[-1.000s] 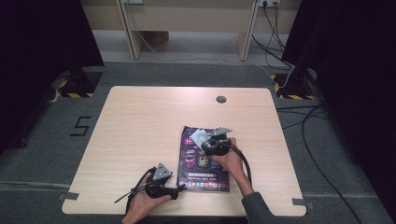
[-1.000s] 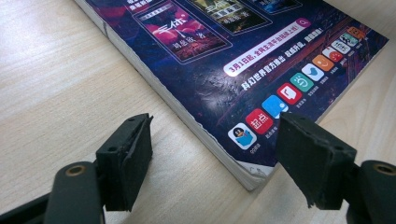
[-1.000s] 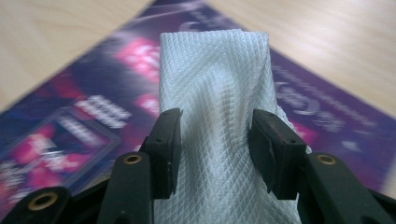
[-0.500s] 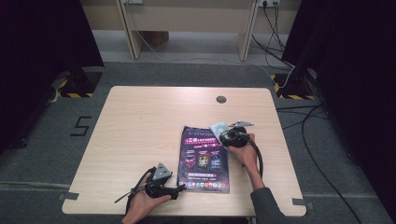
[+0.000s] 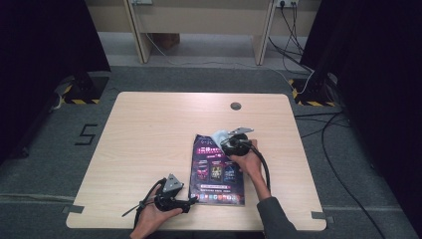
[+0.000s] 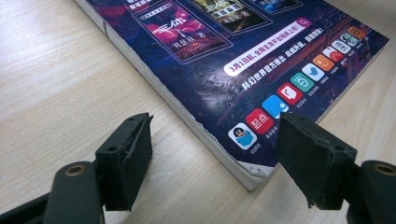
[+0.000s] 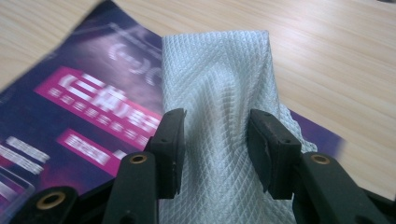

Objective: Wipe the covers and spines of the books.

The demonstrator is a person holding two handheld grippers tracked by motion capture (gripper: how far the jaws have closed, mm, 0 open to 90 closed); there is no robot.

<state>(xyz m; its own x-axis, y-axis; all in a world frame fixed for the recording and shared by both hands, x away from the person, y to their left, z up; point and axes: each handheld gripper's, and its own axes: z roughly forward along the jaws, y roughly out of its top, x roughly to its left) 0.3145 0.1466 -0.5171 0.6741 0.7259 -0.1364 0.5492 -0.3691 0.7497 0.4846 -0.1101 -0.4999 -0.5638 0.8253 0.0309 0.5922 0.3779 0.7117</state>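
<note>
A dark purple book point(image 5: 216, 172) lies flat on the wooden table point(image 5: 149, 129), right of centre. My right gripper point(image 5: 225, 141) is at its far top edge, shut on a bunched pale waffle-weave cloth point(image 5: 219, 135). In the right gripper view the cloth point(image 7: 215, 60) is pinched between the jaws of the right gripper point(image 7: 215, 116) and drapes over the book point(image 7: 84, 107). My left gripper point(image 5: 191, 201) rests at the book's near left corner. In the left gripper view the left gripper point(image 6: 215, 126) is open, astride that corner of the book point(image 6: 210, 56), with neither jaw touching it.
A round cable hole point(image 5: 235, 105) sits near the table's far edge. Bare wood stretches across the table's left half and far side. Cables point(image 5: 328, 134) lie on the floor to the right, and desk legs point(image 5: 137, 30) stand beyond the table.
The right gripper with the cloth swung right past the book's top right corner, then came back left over its top edge. The left gripper has not moved.
</note>
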